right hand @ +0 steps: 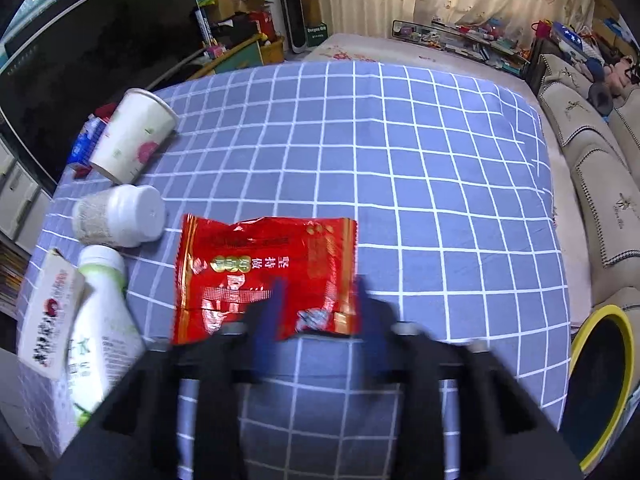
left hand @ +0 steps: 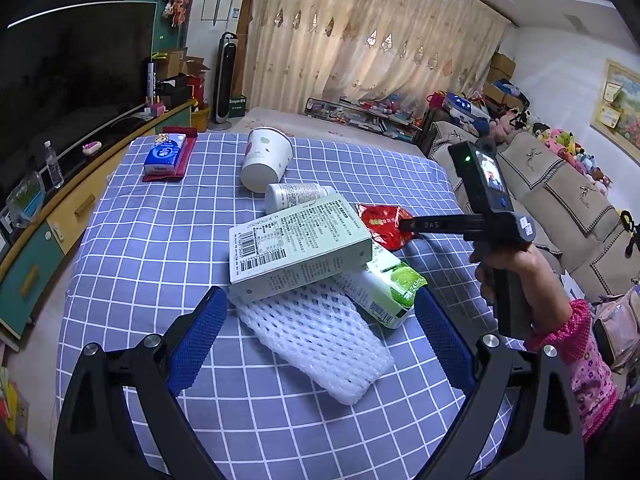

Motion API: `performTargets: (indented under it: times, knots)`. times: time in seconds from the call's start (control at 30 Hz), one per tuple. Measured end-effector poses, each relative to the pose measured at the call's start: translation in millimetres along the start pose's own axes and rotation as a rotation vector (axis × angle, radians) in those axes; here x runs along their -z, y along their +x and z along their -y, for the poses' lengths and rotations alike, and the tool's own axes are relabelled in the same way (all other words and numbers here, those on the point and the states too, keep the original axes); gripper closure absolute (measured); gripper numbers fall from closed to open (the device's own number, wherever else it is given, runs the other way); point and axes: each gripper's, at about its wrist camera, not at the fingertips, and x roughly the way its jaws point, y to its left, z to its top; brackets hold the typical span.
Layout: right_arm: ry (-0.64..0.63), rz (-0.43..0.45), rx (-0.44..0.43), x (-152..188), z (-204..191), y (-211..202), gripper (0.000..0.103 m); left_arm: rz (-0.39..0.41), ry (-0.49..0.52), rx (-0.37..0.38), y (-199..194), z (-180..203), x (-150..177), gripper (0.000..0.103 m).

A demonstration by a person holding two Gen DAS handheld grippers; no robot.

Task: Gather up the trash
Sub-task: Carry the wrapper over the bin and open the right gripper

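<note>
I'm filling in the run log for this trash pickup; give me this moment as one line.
stage: first pickup | right gripper: closing on red wrapper | left gripper: open above foam net | bin: right of table

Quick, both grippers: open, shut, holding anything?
Left gripper: open, holding nothing.
Right gripper: shut on the red wrapper.

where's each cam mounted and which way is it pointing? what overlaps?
Left wrist: on the left gripper, angled down over the checked table at the box and foam net; shows its open blue fingers, plus the right gripper and hand.
Right wrist: on the right gripper, pointing steeply down at the red wrapper; fingers blurred.
Shared: wrapper, paper cup, white bottle, table.
</note>
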Motion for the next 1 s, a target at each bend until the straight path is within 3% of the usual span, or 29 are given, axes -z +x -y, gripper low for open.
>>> performTargets:
  times: [0.17,0.57,0.7,1.0]
  knots:
    - [0.004,0.043,-0.041,3,1,-20,0.097,-0.004,0.014,0.002,2,5,1,0.010]
    - [0.036,0.217,-0.058,30,31,-111,0.098,-0.002,0.045,0.010,2,17,-1,0.010]
    - [0.094,0.254,-0.005,49,65,-132,0.098,-0.002,0.061,0.015,2,24,-2,0.010]
    - [0.298,0.282,0.206,106,175,-161,0.097,-0.006,0.084,0.027,6,41,-4,0.010]
